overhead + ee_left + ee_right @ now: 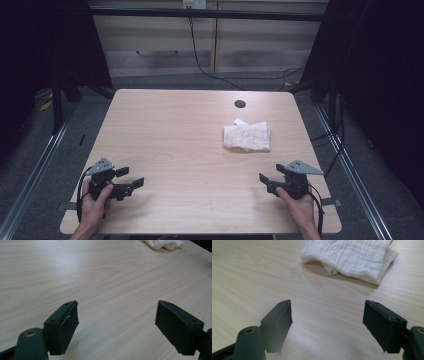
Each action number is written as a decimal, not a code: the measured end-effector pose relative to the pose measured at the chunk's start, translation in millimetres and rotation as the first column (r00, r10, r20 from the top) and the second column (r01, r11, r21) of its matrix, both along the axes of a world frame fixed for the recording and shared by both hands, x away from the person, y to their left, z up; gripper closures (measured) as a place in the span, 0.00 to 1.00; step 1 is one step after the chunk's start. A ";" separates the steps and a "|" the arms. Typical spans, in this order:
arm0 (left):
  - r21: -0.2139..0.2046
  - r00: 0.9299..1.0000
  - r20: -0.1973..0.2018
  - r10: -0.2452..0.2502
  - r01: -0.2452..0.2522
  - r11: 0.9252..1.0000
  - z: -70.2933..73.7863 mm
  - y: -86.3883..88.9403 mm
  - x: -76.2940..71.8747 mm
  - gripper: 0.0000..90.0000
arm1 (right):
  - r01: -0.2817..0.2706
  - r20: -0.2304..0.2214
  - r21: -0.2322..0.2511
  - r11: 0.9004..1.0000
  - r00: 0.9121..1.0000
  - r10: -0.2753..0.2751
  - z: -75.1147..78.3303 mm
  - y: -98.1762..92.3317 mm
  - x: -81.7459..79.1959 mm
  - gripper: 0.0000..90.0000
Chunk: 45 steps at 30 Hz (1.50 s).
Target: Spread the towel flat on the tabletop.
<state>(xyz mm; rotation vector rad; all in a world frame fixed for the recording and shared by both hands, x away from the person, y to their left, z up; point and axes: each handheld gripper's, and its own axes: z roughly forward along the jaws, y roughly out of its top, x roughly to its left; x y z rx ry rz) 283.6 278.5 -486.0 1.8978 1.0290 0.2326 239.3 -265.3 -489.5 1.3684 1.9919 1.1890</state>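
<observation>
Both grippers' jaws spread, empty; folded cloth (247, 136) lies well ahead, apart.

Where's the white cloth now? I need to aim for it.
In the high view, the white cloth lies right of the table's centre, just below the round hole, beyond the right gripper.

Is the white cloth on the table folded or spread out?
Folded: the white cloth lies as a compact pad with stacked layers showing along its edge.

A bare wooden table (175, 130) (round grommet hole (240, 104)) before pale cabinets (210, 40).
</observation>
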 end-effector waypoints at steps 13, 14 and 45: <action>-0.023 1.000 0.000 0.029 -0.029 0.999 0.6 3.3 1.3 0.21 | -0.064 -0.072 0.058 0.996 0.995 0.068 1.8 0.7 5.9 0.29; -0.020 1.000 0.004 0.029 -0.029 0.999 1.0 3.4 0.9 0.21 | -0.057 -0.068 0.039 0.998 0.996 0.060 2.5 2.4 5.6 0.29; 0.020 0.996 0.001 -0.094 0.094 0.995 -0.6 -10.0 -4.7 0.20 | -0.178 -0.159 0.008 0.984 0.971 0.177 28.0 18.4 102.1 0.47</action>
